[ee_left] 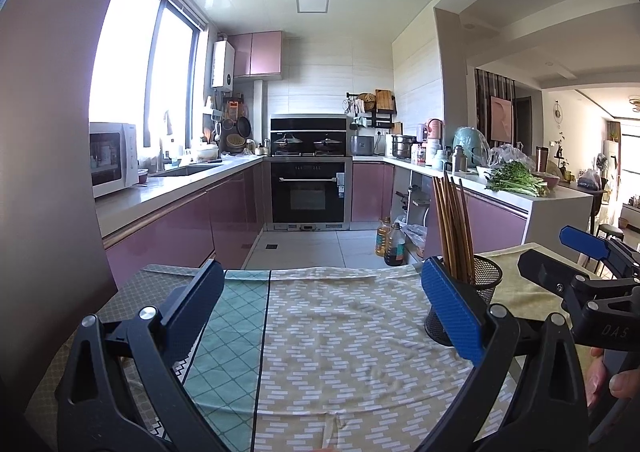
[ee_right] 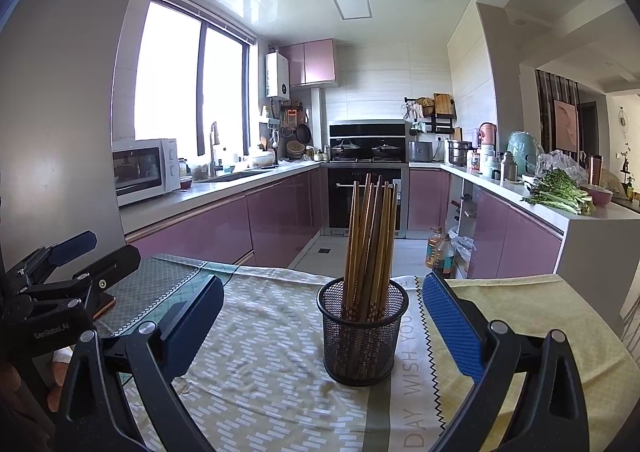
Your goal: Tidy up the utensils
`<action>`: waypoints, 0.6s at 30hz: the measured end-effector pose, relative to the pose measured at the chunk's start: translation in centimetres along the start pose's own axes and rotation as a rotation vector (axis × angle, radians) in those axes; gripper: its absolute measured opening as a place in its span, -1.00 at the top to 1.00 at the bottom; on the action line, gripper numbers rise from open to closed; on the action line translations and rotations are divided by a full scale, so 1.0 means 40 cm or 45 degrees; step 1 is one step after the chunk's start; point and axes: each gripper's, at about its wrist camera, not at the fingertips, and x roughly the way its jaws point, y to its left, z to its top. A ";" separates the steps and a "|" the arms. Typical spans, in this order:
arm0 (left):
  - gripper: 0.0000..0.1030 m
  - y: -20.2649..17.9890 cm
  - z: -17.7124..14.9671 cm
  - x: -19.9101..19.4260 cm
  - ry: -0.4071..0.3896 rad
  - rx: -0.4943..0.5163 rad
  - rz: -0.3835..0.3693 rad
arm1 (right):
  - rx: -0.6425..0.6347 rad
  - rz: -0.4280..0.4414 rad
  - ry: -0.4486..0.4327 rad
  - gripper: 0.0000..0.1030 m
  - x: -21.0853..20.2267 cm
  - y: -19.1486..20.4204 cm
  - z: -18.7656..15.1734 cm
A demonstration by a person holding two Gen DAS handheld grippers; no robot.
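Right claw [ee_right: 324, 328]: spread wide and empty, hovering low over the worktop [ee_right: 256, 372], one blue pad [ee_right: 452, 328] either side of the holder.
Left claw [ee_left: 320, 320]: also gaping, nothing between its pads, only patterned cloth [ee_left: 340, 332] beneath.
Mesh holder [ee_right: 362, 336]: black wire cup, upright on the cloth, centred just ahead of my right claw; from the left wrist view it sits at the right, partly hidden behind a pad.
Chopsticks [ee_right: 370, 236]: a bundle standing in the holder, tips up, fanned a little, leaning on each other.
Loose utensils: none that I can see on the cloth, so the sorting looks nearly finished, I judge.
Doing it well: if I take the holder, I'd close low on the mesh wall, below the rim, squeezing gently so the wire doesn't buckle, and keep it level so the sticks don't spill.
Risk: the cloth is wrinkled; dragging could tip the cup.
Beyond: kitchen floor, oil bottles [ee_right: 438, 252], oven [ee_left: 308, 191] at the far wall.
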 end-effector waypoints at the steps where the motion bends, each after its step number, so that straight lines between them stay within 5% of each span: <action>1: -0.89 0.000 0.000 -0.001 -0.001 -0.001 0.000 | -0.001 0.001 0.002 -0.87 -0.001 0.000 0.000; 18: -0.89 -0.004 0.001 -0.003 0.000 -0.003 -0.001 | 0.002 0.005 0.010 -0.87 0.003 -0.001 0.000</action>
